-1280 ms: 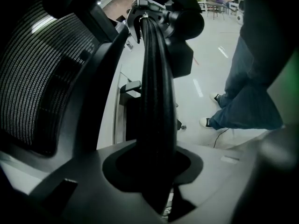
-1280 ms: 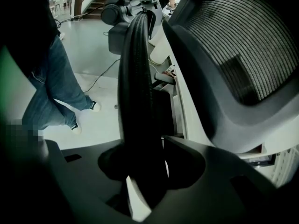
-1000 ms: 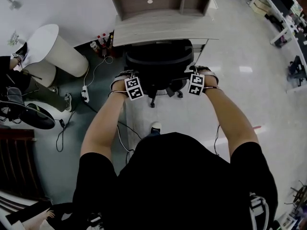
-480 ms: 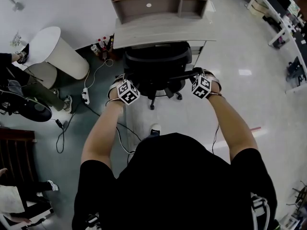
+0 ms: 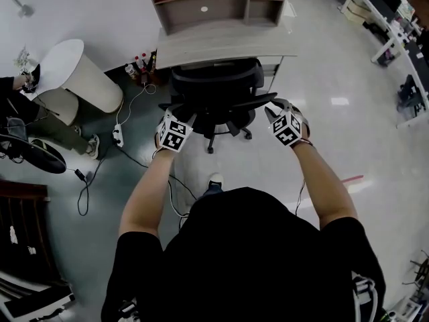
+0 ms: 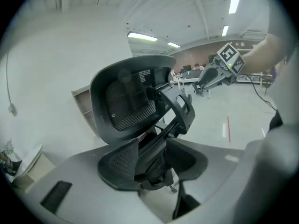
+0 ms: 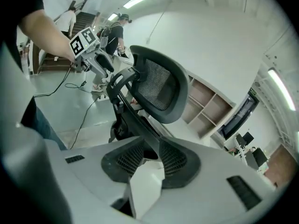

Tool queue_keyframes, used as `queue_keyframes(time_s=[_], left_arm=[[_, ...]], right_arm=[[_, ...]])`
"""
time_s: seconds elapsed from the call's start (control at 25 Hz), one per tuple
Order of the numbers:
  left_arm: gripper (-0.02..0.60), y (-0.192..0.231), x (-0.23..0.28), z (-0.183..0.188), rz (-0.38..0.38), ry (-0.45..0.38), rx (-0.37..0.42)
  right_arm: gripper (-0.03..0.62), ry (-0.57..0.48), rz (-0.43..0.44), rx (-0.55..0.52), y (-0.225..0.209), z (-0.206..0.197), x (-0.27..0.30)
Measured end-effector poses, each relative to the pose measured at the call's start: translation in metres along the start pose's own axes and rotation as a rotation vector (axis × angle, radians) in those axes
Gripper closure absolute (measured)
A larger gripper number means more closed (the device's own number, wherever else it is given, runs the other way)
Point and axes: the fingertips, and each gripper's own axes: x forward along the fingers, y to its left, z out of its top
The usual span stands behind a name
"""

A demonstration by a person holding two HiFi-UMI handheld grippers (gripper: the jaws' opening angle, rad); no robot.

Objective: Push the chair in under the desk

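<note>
Chair sits close against desk front edge.

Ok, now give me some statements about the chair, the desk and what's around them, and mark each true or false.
1. The black chair stands at the desk, backrest toward the person. True.
2. A laptop sits open on the desk. False: none shows; a shelf unit stands at its back.
3. Bottles stand on the floor by the desk's left end in the head view. True.
4. The right gripper is clamped on the backrest. False: its jaws have just been closing, with nothing between them.
5. The power strip lies on the desk. False: it lies on the floor.
</note>
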Motion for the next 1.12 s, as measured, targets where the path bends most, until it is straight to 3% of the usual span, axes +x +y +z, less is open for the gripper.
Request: queue_keyframes(time_s=[0.48,0.8,1.12], left_arm=[[0.465,-0.022,-0.039,0.019,0.026,-0.111,-0.137],[0.488,-0.028,-0.05,0.022,0.03,-0.149,-0.154],[0.514,-0.027,-0.057,0.023,0.051,-0.189,-0.176]], right_arm=[[0.554,-0.112,-0.007,0.247,0.007,0.006,-0.036],[0.585,-0.178,-0.005,0.442,-0.002,0.002,-0.048],[0.594,-0.206,-0.007,0.519,-0.005,0.004,-0.055]])
